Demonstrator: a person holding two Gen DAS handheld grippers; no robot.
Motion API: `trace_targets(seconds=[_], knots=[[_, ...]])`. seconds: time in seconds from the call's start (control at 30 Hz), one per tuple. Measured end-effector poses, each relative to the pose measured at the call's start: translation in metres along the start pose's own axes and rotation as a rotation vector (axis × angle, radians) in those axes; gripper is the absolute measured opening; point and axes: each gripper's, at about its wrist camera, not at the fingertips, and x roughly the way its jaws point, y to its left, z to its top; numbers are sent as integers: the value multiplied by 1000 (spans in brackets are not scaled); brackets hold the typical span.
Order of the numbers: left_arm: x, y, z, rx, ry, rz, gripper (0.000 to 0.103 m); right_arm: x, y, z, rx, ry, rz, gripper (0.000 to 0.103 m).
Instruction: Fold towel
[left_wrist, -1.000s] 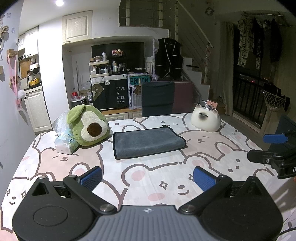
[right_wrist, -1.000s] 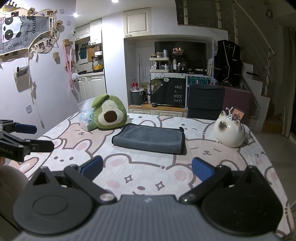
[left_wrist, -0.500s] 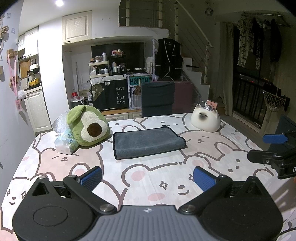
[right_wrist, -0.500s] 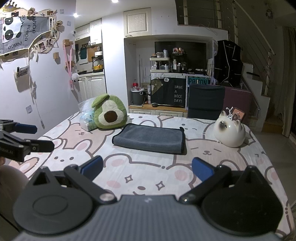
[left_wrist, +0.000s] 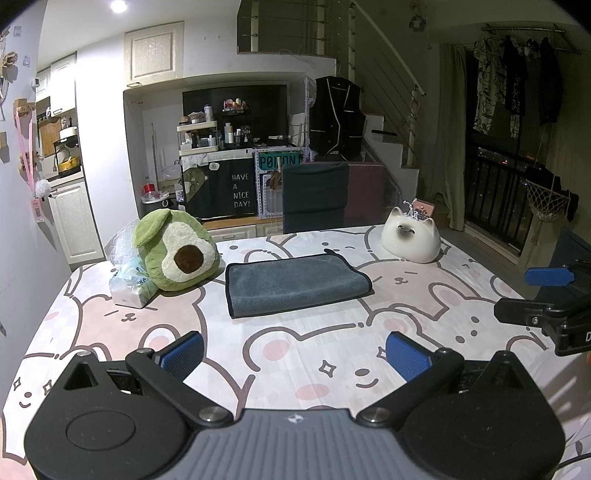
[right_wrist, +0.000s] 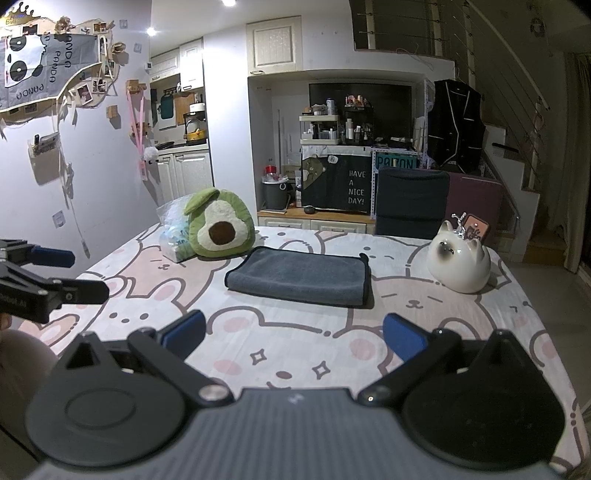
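A dark grey towel (left_wrist: 295, 284) lies folded flat in the middle of the table, on a bear-print cloth (left_wrist: 303, 354); it also shows in the right wrist view (right_wrist: 301, 275). My left gripper (left_wrist: 294, 354) is open and empty, held above the near part of the table, well short of the towel. My right gripper (right_wrist: 293, 332) is open and empty too, equally short of the towel. Each gripper shows at the edge of the other's view: the right one (left_wrist: 532, 295), the left one (right_wrist: 70, 273).
A green avocado plush (left_wrist: 175, 254) and a plastic-wrapped pack (left_wrist: 127, 280) sit left of the towel. A white cat-shaped ceramic (left_wrist: 410, 240) sits at the far right. A dark chair (left_wrist: 314, 197) stands behind the table's far edge.
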Motion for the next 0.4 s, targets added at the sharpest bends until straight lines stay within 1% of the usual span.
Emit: trace_targets(seconds=[0.4], knots=[[-1, 3, 1, 2, 2, 7, 103, 0, 0, 0, 5, -4, 2, 103]])
